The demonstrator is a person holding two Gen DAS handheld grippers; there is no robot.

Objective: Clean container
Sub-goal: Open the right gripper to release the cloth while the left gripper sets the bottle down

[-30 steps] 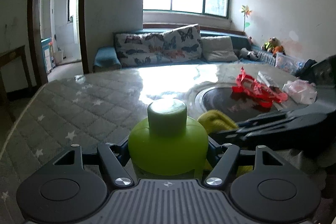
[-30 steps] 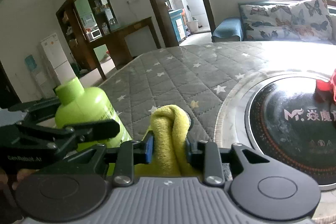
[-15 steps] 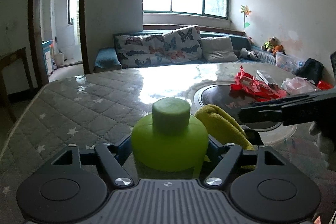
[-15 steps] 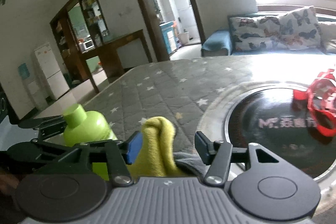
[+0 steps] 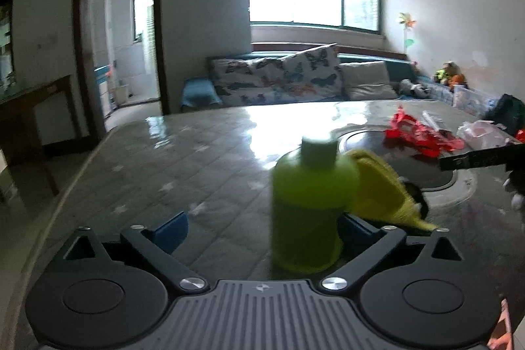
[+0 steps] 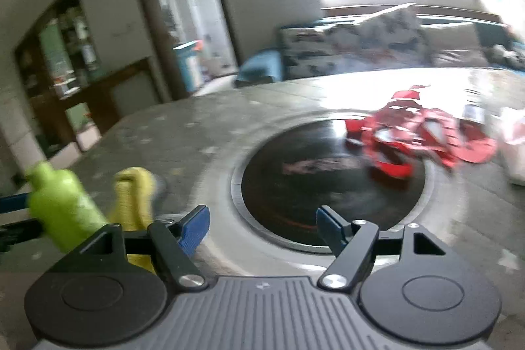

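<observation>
I see the round tabletop (image 5: 137, 173) with its grey quilted cover printed with stars under a clear sheet, and I take the lime-green plastic bottle with a round cap (image 5: 311, 209) as my landmark. It stands upright on the tabletop. My left tool (image 5: 262, 230) has just been opening and its jaws are now wide apart; the bottle is between them, close to the blue pad on the right, but I cannot tell if that pad touches it, and the left pad is clearly away from it. Just right of the bottle and touching it lies the crumpled yellow cloth (image 5: 380, 186). Further right of the bottle is the black round glass cooker plate set into the tabletop (image 6: 315, 186), and red torn plastic wrapping (image 6: 416, 136) lies on its far right part. My right tool (image 6: 262, 227) has also just been opening; its jaws are apart with nothing between them, over the near edge of the cooker plate, and the cloth is to its left.
</observation>
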